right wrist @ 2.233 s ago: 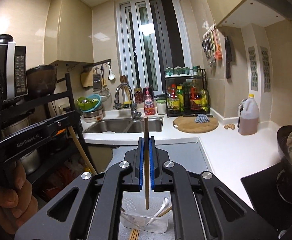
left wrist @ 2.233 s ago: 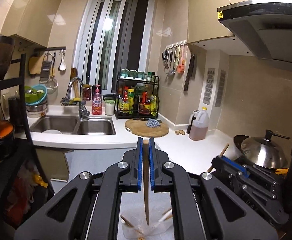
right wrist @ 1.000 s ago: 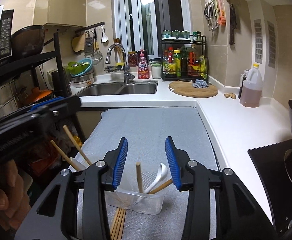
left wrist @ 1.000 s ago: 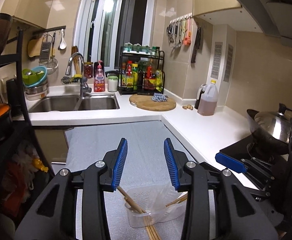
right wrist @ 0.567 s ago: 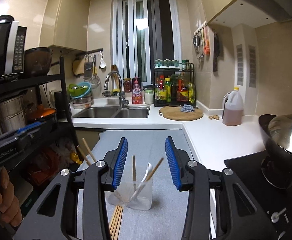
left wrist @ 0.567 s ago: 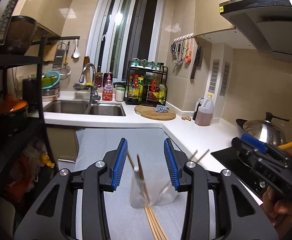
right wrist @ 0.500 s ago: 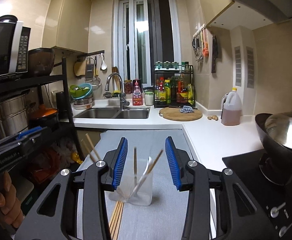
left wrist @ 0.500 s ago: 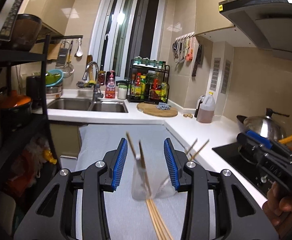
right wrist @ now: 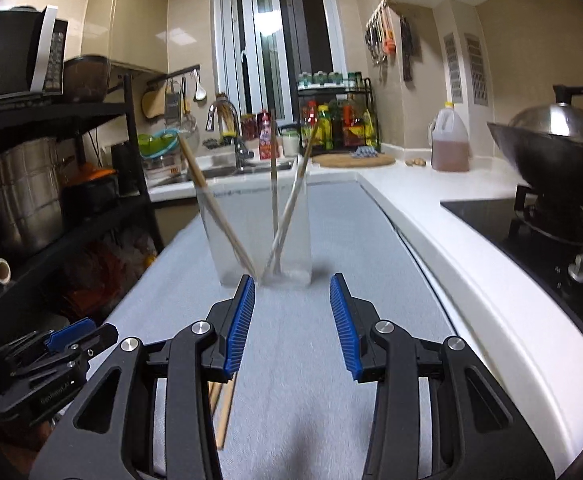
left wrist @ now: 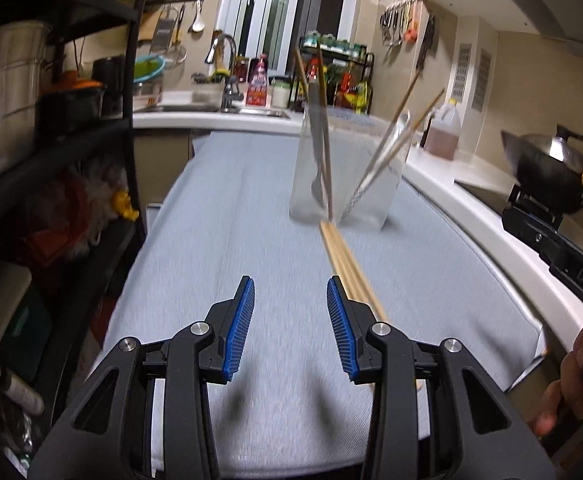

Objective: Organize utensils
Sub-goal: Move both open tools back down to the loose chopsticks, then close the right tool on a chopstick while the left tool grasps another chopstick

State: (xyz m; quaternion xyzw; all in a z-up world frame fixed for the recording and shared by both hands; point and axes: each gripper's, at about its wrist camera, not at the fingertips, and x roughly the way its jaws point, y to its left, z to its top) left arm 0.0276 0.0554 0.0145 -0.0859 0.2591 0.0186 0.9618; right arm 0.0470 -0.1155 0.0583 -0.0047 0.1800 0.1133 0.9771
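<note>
1. Two hand-held grippers hang low over the grey mat (left wrist: pixel 227 216) on the table, both with blue-padded jaws spread and nothing between them.
2. The left hand-held gripper (left wrist: pixel 289 322) points along the mat toward a clear plastic container (left wrist: pixel 343 168), which stands upright on the mat well ahead of it.
3. A bundle of loose wooden chopsticks (left wrist: pixel 349 268) lies flat on the mat, running from the foot of the container back toward the left hand-held gripper and passing under its right-side jaw.
4. Inside the container, chopsticks lean against its walls: two toward the left side (left wrist: pixel 323 136), others slanting out to the right (left wrist: pixel 407 96), with a pale spoon (left wrist: pixel 387 152) tilted among them.
5. The right hand-held gripper (right wrist: pixel 293 322) faces the same container (right wrist: pixel 259 236) from close by; the container stands just beyond its fingertips, apart from them.
6. From the right wrist view, the loose chopsticks (right wrist: pixel 225 408) show below the left-side jaw, lying on the mat.
7. A hand (left wrist: pixel 571 380) at the right edge of the left wrist view grips the other tool's handle.
8. A wok with a steel lid (right wrist: pixel 551 136) sits on the black hob (right wrist: pixel 531 236) to the right.
</note>
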